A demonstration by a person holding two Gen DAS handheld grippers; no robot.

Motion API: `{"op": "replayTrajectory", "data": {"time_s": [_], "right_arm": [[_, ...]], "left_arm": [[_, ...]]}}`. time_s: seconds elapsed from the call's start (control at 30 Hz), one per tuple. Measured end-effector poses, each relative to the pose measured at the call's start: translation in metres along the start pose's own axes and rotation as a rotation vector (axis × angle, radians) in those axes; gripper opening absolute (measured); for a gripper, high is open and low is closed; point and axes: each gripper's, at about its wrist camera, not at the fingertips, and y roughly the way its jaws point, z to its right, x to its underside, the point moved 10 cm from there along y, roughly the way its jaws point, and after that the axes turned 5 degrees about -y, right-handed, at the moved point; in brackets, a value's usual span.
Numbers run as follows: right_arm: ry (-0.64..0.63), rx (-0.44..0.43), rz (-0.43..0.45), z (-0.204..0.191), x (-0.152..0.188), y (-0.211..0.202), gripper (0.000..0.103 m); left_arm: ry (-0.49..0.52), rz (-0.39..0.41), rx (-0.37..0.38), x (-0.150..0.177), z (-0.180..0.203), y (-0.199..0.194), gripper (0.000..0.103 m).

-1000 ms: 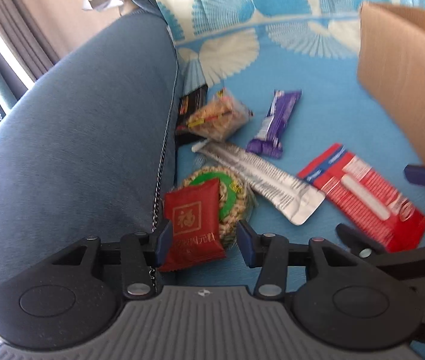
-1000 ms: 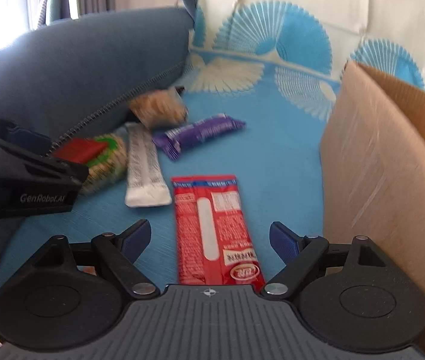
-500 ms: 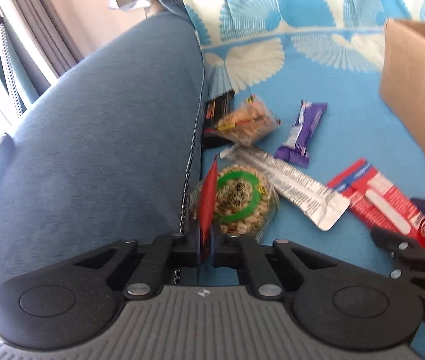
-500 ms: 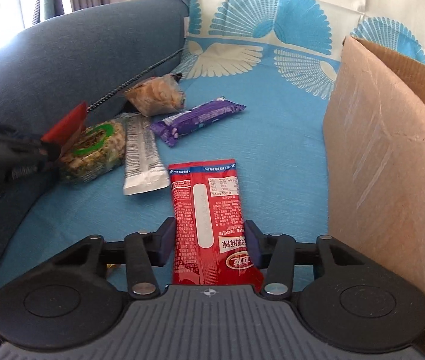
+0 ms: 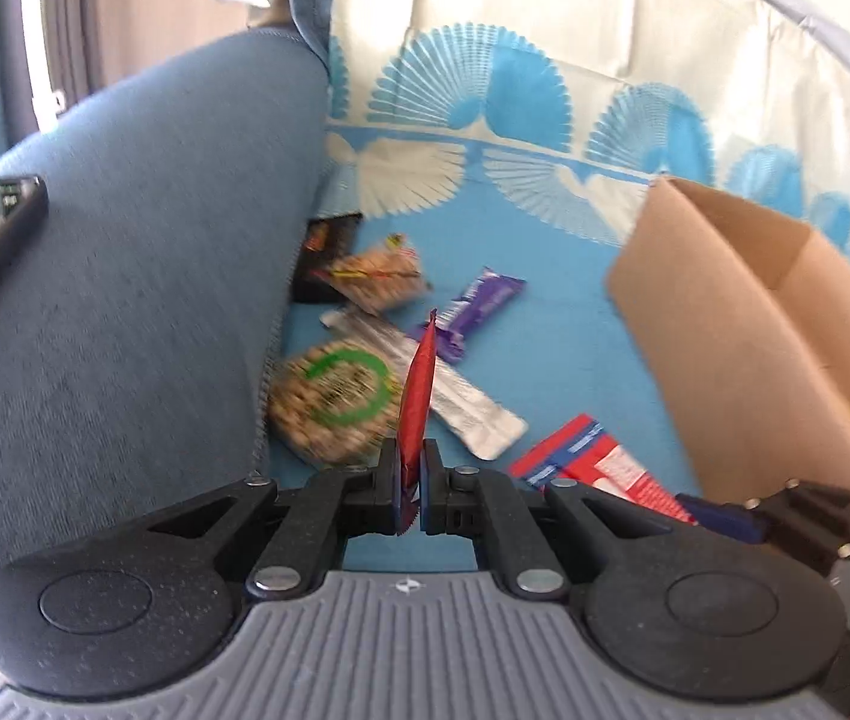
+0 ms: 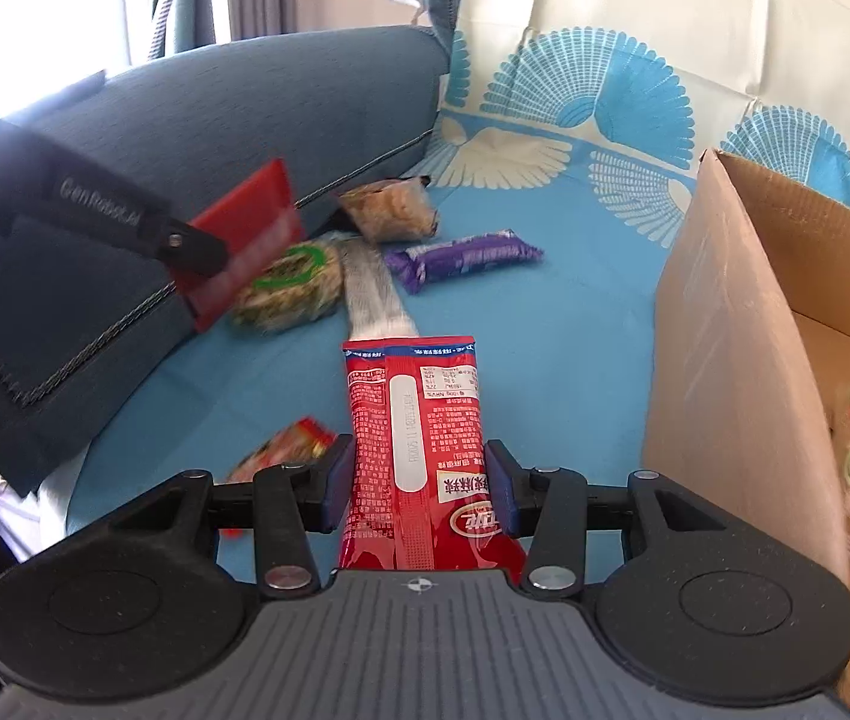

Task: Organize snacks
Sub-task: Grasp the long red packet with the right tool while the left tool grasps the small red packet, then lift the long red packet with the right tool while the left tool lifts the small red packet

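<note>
On a blue sofa, the left gripper (image 5: 408, 495) pinches a small red packet (image 5: 417, 387) edge-on, its jaws pressed together on the packet's lower edge, lifted clear of the round cracker pack (image 5: 334, 405) below. Loose snacks lie between: a silver bar (image 5: 443, 387), a purple bar (image 6: 464, 257) and a clear bag of crackers (image 6: 392, 210) near the armrest (image 5: 137, 300). The right gripper (image 6: 419, 489) clamps a long red packet (image 6: 416, 420) across its width, raised off the seat. At far right stands the cardboard box (image 6: 725, 360) (one green-labelled snack already inside). Both packets probably go there next; each hand should clear the box's near wall before letting go, since the thin packet, held only by its edge, could slip.
</note>
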Motion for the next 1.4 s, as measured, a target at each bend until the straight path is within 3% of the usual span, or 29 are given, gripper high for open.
{"op": "replayTrajectory", "data": {"time_s": [0.1, 0.3, 0.47, 0.67, 0.87, 1.0, 1.17, 1.4], "right_arm": [[-0.019, 0.007, -0.015, -0.003, 0.007, -0.008, 0.048], [-0.034, 0.007, -0.051, -0.006, 0.019, -0.009, 0.048], [-0.018, -0.013, -0.085, -0.007, 0.025, -0.003, 0.048], [-0.011, -0.03, -0.117, -0.009, 0.03, 0.004, 0.052], [-0.024, -0.031, -0.11, -0.011, 0.029, 0.006, 0.056], [-0.018, -0.034, -0.106, -0.01, 0.028, 0.008, 0.058], [-0.013, -0.034, -0.108, -0.008, 0.028, 0.012, 0.06], [-0.009, -0.035, -0.118, -0.007, 0.029, 0.016, 0.062]], "left_arm": [[-0.019, -0.055, 0.075, 0.01, 0.009, -0.003, 0.005], [-0.045, -0.177, 0.138, 0.026, 0.018, 0.005, 0.006], [-0.094, -0.267, 0.024, 0.038, 0.004, 0.021, 0.009], [-0.066, -0.222, -0.082, 0.036, 0.001, 0.02, 0.028], [-0.054, -0.257, -0.098, 0.033, 0.0, 0.031, 0.045], [-0.034, -0.284, -0.111, 0.036, 0.003, 0.039, 0.046], [0.001, -0.299, -0.125, 0.039, 0.011, 0.048, 0.058], [0.01, -0.349, -0.172, 0.045, 0.009, 0.061, 0.063]]}}
